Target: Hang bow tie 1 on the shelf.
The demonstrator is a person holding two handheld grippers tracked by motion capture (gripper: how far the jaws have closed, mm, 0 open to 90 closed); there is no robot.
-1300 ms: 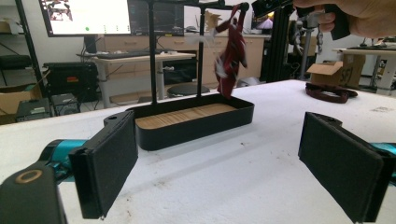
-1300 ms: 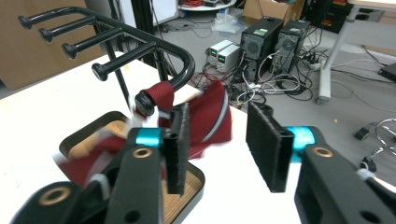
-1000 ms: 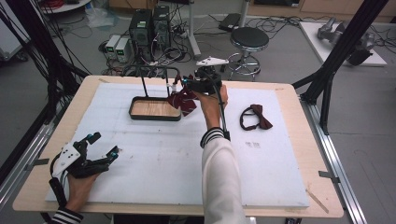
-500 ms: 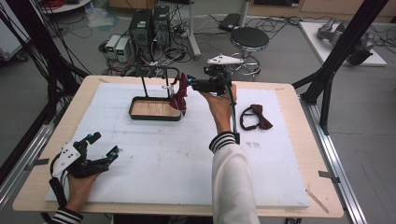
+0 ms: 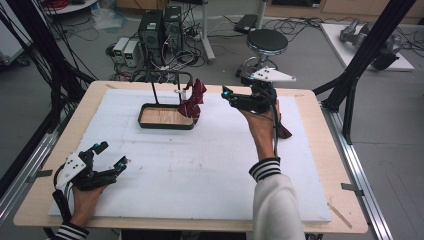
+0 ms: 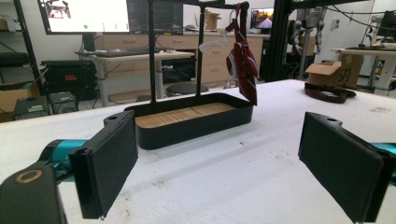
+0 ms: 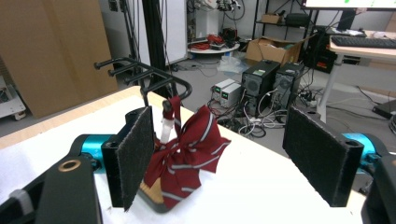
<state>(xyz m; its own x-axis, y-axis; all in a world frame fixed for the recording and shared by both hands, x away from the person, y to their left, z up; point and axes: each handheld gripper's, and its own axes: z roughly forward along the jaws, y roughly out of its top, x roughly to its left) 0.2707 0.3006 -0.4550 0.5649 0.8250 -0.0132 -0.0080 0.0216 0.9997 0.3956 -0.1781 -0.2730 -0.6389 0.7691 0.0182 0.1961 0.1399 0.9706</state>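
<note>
A dark red striped tie [image 5: 194, 100] hangs from a white hook on the black rack [image 5: 167, 77], over the right end of the rack's black tray [image 5: 165, 123]. My right gripper [image 5: 231, 97] hovers open just right of it, jaws apart and holding nothing. In the right gripper view the tie [image 7: 187, 149] dangles beyond the open right gripper [image 7: 229, 158], under the rack's arms [image 7: 149, 74]. My left gripper [image 5: 112, 153] rests open near the table's front left corner. The left gripper view looks past the open left gripper [image 6: 219, 168] at the tray [image 6: 196, 119] and the tie [image 6: 243, 56].
A second dark red tie [image 5: 284, 131] lies on the white mat [image 5: 190, 170], partly hidden by the right hand; it also lies at the far right in the left gripper view [image 6: 329, 91]. Computers, cables and a stool [image 5: 267, 42] stand beyond the far edge.
My right gripper carried the tie to the rack, let it go there, and drew back to the right with its jaws open. The left gripper has stayed put.
</note>
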